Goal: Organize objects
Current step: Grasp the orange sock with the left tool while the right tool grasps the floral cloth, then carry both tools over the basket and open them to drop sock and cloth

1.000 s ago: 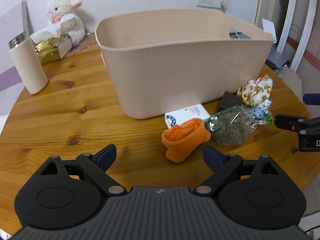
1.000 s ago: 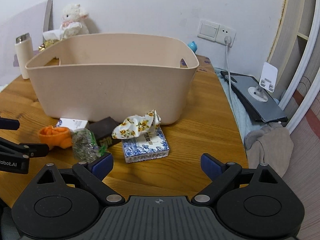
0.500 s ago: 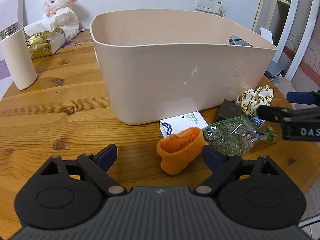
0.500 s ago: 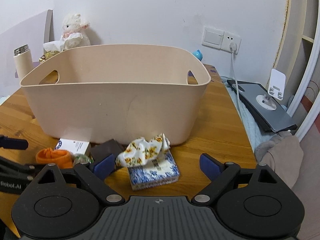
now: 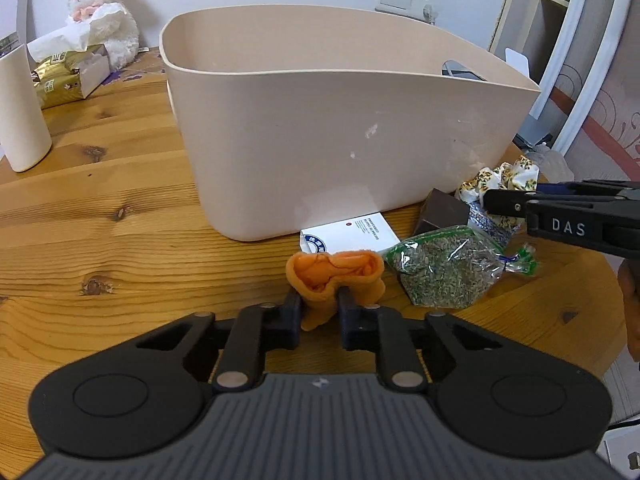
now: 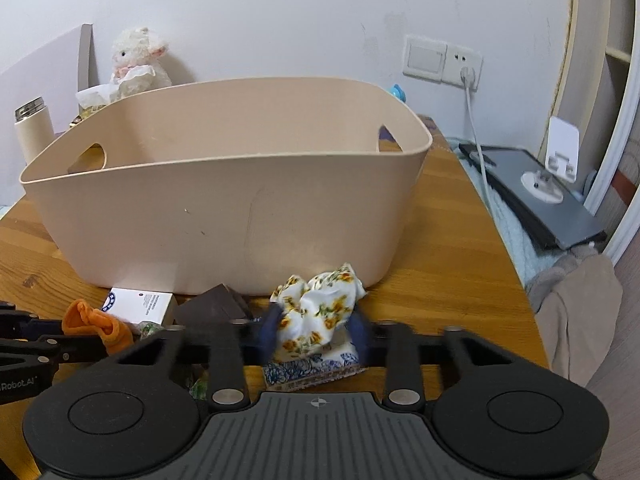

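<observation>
Currently the left gripper (image 5: 319,312) has its fingers closed on the near side of the orange sock (image 5: 335,280), which lies on the wooden table (image 5: 120,240) in front of the beige bin (image 5: 340,136). Just right of the sock lies a clear bag of green dried material (image 5: 444,270); a white box (image 5: 350,236) lies behind the sock, against the base of the bin, and a dark brown box (image 5: 442,212) sits further right. The right gripper (image 6: 316,330) has its fingers narrowed around the floral cloth (image 6: 318,304), which rests on a blue-patterned packet (image 6: 312,370) close to the bin wall. Whether the right fingers press the cloth firmly cannot be told. At the far table edge stand a cream flask (image 5: 20,108), a tissue pack (image 5: 68,72) and a plush lamb (image 5: 104,12).
</observation>
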### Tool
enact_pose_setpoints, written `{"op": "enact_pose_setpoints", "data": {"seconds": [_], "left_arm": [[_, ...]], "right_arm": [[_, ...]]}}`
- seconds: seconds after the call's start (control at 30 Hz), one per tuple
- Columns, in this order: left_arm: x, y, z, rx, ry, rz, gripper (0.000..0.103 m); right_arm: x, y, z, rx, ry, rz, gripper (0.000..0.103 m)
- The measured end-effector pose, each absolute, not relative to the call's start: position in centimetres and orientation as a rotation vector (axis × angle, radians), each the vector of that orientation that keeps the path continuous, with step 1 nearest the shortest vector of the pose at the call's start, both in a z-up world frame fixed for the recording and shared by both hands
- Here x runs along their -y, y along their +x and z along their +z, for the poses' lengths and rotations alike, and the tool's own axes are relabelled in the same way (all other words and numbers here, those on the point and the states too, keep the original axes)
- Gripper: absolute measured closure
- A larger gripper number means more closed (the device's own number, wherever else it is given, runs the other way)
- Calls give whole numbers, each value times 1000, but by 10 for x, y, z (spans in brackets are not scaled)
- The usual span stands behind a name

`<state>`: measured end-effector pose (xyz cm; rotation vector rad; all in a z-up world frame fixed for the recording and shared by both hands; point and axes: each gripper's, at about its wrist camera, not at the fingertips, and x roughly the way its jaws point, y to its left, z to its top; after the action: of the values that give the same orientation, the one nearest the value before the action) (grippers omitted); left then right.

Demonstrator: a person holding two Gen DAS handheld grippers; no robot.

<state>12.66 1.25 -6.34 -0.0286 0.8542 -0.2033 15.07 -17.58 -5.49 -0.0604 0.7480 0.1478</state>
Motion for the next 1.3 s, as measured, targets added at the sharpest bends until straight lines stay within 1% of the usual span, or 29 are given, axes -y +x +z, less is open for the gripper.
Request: {"op": "enact_pose_setpoints", "data": {"seconds": [0.03,0.07,0.17,0.27,0.47,0.9,1.3], "left_arm": [[-13,126,-63,-856,-31,-203,90],[-14,126,-63,-857,-36,-203,91],[-17,124,-62,-863,-45,-197,92],[-21,120,-59,-857,-53,-187,92],[-25,108,-45,-823,-51,-184,92],[-37,83,3,-698,-62,-163,92],[-45,95,47,-588,-58,-128,92]], "right_arm": [[176,151,-56,-755,-51,151,81],[176,150,-56,-757,-50,155,85],[175,144,-56,-749,-68,153,92],[175,137,-52,-737,-76,155,94],[180,121,-34,-694,-70,154,94],[189,88,16,-552,-51,144,94],[180,90,49,-450,-48,143,94]]}}
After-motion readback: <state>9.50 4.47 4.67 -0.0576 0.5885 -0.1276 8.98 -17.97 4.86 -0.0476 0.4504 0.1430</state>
